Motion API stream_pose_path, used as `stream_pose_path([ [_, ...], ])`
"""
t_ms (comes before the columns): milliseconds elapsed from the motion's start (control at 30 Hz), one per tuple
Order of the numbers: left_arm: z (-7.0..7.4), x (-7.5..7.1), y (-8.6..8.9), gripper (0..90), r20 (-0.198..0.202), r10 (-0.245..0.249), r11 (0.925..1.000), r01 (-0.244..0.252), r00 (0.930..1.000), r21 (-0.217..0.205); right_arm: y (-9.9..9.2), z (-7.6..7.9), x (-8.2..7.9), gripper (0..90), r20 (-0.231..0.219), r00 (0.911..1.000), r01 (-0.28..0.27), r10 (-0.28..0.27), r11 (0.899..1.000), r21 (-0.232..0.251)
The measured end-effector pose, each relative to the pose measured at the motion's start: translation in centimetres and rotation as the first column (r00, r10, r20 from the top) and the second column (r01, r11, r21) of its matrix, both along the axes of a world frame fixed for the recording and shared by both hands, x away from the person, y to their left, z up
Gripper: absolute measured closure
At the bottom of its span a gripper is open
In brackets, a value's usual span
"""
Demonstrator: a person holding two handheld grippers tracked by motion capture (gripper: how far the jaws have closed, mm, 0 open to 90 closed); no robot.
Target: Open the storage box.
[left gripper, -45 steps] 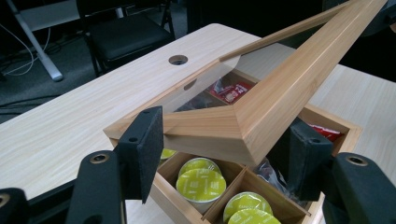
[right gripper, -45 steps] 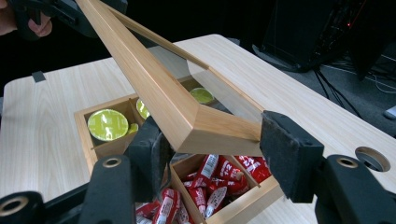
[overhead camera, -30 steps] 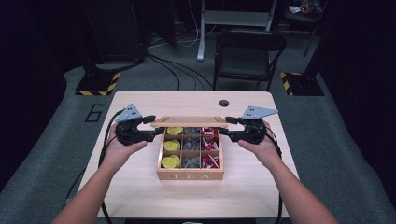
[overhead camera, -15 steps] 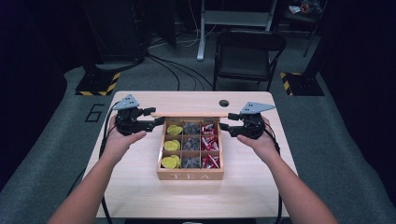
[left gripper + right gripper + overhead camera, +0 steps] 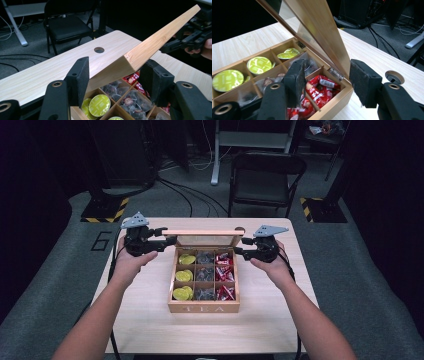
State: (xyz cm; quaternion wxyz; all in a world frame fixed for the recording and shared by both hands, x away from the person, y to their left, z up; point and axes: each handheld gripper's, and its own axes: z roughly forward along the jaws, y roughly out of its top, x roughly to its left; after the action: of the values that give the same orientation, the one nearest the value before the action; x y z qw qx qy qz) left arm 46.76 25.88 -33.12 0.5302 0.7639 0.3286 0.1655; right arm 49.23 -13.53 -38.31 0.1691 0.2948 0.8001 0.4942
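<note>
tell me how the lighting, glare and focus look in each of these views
High view: the pale wooden table is brightly lit while the room around it falls to near black, and the picture is soft. Left gripper view: the raised wooden lid is sharp, the near tongs softer. Right gripper view: the lid's glass pane throws a pale reflection, and the red packets look blurred.

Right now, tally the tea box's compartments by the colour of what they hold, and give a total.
Compartments of the tea box:
Yellow-green pods: 3
Dark grey sachets: 3
Red packets: 3
Total: 9 compartments
</note>
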Motion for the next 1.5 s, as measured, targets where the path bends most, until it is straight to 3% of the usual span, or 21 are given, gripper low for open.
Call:
stream_pose_path([
  [267, -0.3, 0.6, -0.7, 43.0, -0.016, -0.012, 0.9997, 0.012, 0.9998, 0.021, 0.8, -0.6, 1.6, 45.2, 0.006, 1.0000, 0.004, -0.004, 1.000, 0.011],
  [500, -0.4, 1.0, -0.5, 43.3, -0.022, -0.009, 1.0000, 0.009, 0.9997, 0.000, 0.6, -0.8, 2.2, 56.1, 0.016, 0.9998, 0.011, -0.011, 1.000, 0.022],
  [767, -0.5, 1.6, 0.2, 44.9, -0.013, 0.034, 0.9994, -0.034, 0.9993, -0.010, 0.5, -0.6, 2.9, 56.8, -0.003, 1.0000, 0.004, -0.004, 0.999, 0.037],
  [1033, -0.7, 2.0, 0.7, 42.3, -0.019, 0.049, 0.9987, -0.049, 0.9986, -0.011, 1.3, -0.2, 3.4, 57.7, 0.025, 0.9996, -0.009, 0.009, 1.000, 0.014],
  [1200, -0.7, 2.1, 0.9, 41.1, -0.016, 0.075, 0.9971, -0.075, 0.9970, -0.004, 1.4, 0.0, 3.8, 58.0, 0.015, 0.9998, -0.010, 0.010, 1.000, 0.007],
  [1367, -0.7, 2.0, 1.3, 39.2, -0.015, 0.097, 0.9952, -0.098, 0.9951, -0.004, 1.4, 0.1, 4.4, 58.5, 0.001, 1.0000, -0.005, 0.005, 1.000, 0.019],
  [1500, -0.6, 1.7, 1.5, 38.6, -0.010, 0.100, 0.9950, -0.100, 0.9950, 0.007, 1.3, 0.1, 4.9, 58.9, -0.018, 0.9998, 0.012, -0.011, 0.998, 0.055],
])
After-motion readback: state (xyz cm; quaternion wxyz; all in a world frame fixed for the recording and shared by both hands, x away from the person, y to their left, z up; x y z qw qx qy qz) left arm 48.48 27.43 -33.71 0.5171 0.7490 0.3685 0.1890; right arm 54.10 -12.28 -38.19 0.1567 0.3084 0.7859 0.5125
